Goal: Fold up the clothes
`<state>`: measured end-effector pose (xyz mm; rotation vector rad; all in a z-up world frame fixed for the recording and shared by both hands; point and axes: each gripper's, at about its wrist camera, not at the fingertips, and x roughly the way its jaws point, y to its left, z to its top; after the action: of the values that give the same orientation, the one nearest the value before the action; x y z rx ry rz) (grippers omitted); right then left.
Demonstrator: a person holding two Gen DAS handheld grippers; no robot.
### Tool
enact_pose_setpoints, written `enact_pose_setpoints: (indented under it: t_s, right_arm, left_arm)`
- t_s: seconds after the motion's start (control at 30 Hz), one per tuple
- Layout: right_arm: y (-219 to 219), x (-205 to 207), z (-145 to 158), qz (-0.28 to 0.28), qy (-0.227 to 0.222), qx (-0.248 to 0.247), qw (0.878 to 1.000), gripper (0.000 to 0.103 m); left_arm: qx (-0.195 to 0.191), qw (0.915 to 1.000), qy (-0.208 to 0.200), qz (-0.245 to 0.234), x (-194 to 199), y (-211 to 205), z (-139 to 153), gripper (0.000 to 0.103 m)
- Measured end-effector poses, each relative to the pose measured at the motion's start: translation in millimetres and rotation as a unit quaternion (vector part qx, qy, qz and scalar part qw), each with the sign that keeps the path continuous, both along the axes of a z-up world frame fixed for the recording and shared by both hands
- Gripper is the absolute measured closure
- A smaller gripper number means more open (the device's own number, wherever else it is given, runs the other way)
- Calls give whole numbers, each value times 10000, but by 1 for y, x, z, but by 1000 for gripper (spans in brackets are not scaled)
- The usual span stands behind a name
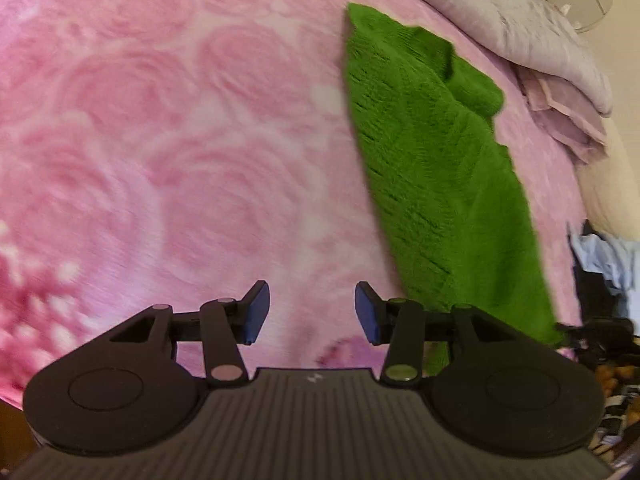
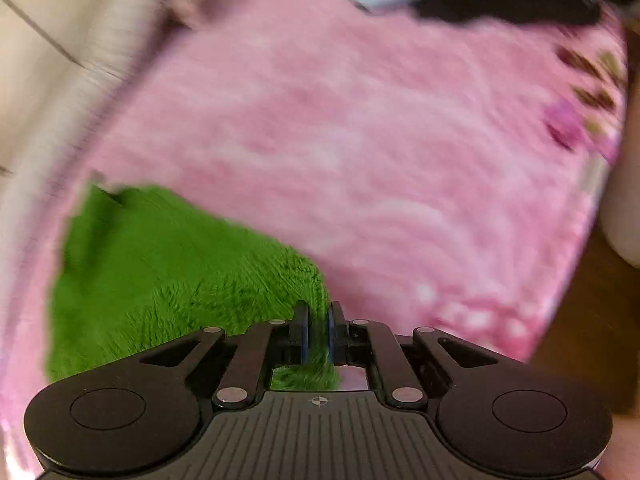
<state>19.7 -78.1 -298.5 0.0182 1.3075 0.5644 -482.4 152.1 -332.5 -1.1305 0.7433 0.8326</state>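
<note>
The black left gripper (image 1: 312,312) with blue pads hovers with jaws apart over a pink rose-patterned fleece blanket (image 1: 168,152); a fuzzy green knitted garment (image 1: 432,168) lies stretched right of centre.

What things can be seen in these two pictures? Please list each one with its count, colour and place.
green fuzzy garment: one, green, lying on the blanket, one edge pinched by the right gripper
blanket: one, pink with rose pattern, spread under the garment
bedding: a folded pile, pale lilac-grey, at the far edge of the blanket
heap of clothes: count unclear, dark and light blue, at the blanket's edge
left gripper: one, black with blue pads, open above the blanket
right gripper: one, black, shut on the garment
</note>
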Motion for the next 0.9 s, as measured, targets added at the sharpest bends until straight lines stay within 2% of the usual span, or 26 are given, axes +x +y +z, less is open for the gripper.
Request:
enact_pose_setpoints:
  t_s: [0.03, 0.07, 0.13, 0.2, 0.27, 0.37, 0.43, 0.47, 0.5, 0.53, 0.63, 0.73, 0.77, 0.83, 0.87, 0.9]
  right_arm:
    - [-1, 2, -4, 60, 121, -89, 9999, 84]
    - [-1, 3, -6, 129, 181, -111, 9997, 80]
    - [0, 0, -11, 171, 198, -145, 9996, 60]
    - [0, -1, -16, 172, 229, -152, 9995, 56]
    - [-1, 1, -21, 128, 276, -131, 9994, 54]
    - [-3, 3, -30, 88, 386, -68, 9992, 52]
    - [-2, 4, -38, 141, 516, -2, 9986, 52]
    - [0, 3, -40, 225, 551, 68, 9982, 52]
    - [3, 0, -39, 429, 560, 128, 9974, 65]
    - [7, -3, -39, 637, 567, 188, 9962, 93]
    - [20, -16, -23, 1266, 521, 309, 9901, 95]
    - [19, -18, 0, 1515, 1042, 900, 9788, 96]
    - [17, -18, 8, 1580, 1284, 1115, 9727, 96]
    - [9, -18, 22, 1652, 1755, 1565, 9578, 96]
    - [5, -17, 25, 1611, 1900, 1634, 9546, 96]
    - [2, -16, 24, 1471, 1919, 1500, 9587, 96]
  left_arm:
    - [-10, 10000, -77, -47, 6, -3, -1, 62]
    - [-25, 9998, -158, -132, 14, -5, -2, 62]
    - [-95, 9991, -294, -283, 27, -10, -7, 62]
    - [-309, 9977, -470, -372, 40, -20, -20, 62]
    - [-537, 9948, -831, -231, 46, -27, -31, 62]
    - [-939, 9844, -1453, 326, 52, -32, -53, 60]
    - [-1095, 9757, -1752, 723, 57, -32, -66, 64]
    - [-1125, 9716, -1872, 912, 60, -31, -70, 85]
    - [-943, 9728, -1901, 931, 57, -26, -54, 99]
    - [-742, 9741, -1922, 935, 54, -21, -36, 100]
    - [-136, 9756, -1978, 942, 44, -4, 19, 101]
    - [470, 9735, -2026, 946, 34, 13, 73, 101]
    - [800, 9730, -1987, 858, 27, 20, 103, 101]
    - [1609, 9707, -1719, 484, 22, 27, 155, 103]
    - [1975, 9681, -1523, 235, 23, 28, 176, 103]
    - [1927, 9748, -1124, -16, 30, 28, 174, 100]
